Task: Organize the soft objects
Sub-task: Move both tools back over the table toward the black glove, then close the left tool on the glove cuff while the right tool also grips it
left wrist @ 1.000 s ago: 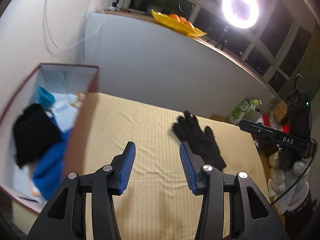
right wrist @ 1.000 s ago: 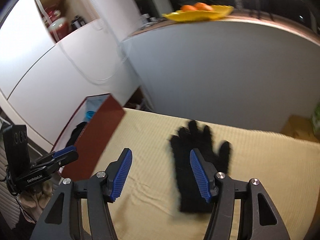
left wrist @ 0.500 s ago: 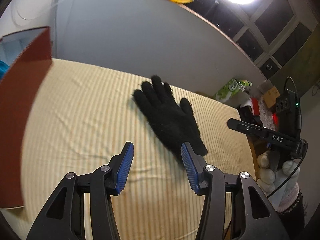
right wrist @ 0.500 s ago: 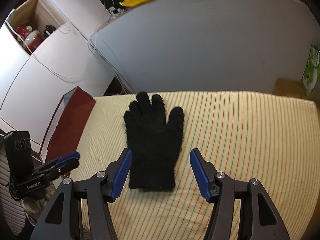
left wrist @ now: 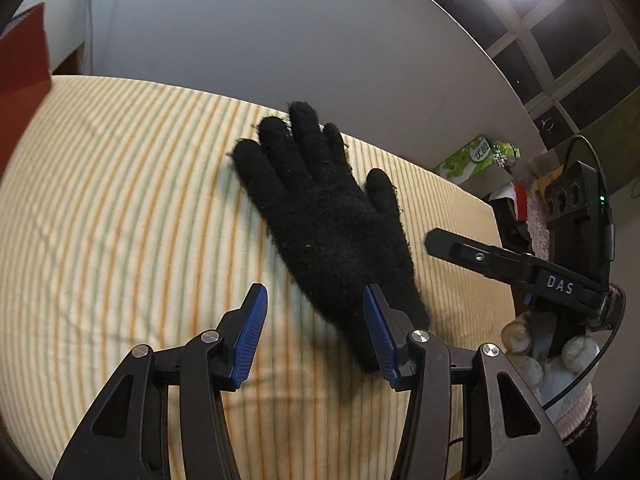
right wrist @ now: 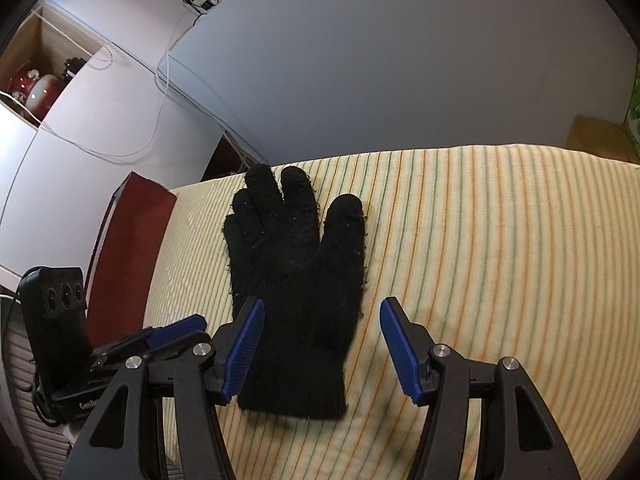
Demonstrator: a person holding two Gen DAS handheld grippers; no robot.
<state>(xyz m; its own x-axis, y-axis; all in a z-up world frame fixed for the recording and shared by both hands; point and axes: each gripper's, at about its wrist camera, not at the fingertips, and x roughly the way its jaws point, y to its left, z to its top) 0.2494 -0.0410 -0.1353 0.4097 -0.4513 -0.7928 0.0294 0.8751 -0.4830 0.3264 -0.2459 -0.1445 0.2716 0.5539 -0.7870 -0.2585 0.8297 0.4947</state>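
A black knitted glove (left wrist: 328,220) lies flat on the striped yellow cloth (left wrist: 120,208), fingers pointing away. It also shows in the right wrist view (right wrist: 296,280). My left gripper (left wrist: 312,320) is open and empty, just above the glove's cuff, its right finger over the cuff edge. My right gripper (right wrist: 320,336) is open and empty, hovering over the cuff end with the glove between its fingers. The red-brown box (right wrist: 128,248) stands at the cloth's left edge.
A grey-white wall panel (left wrist: 280,40) rises behind the cloth. The box's corner (left wrist: 20,64) shows at the far left. A green packet (left wrist: 472,156) and clutter lie beyond the right edge. Each gripper shows in the other's view, the left one (right wrist: 160,336), the right one (left wrist: 520,264).
Both grippers have moved in over the glove, which now looks larger and nearer. The left gripper swung right, away from the box. Both stay open.
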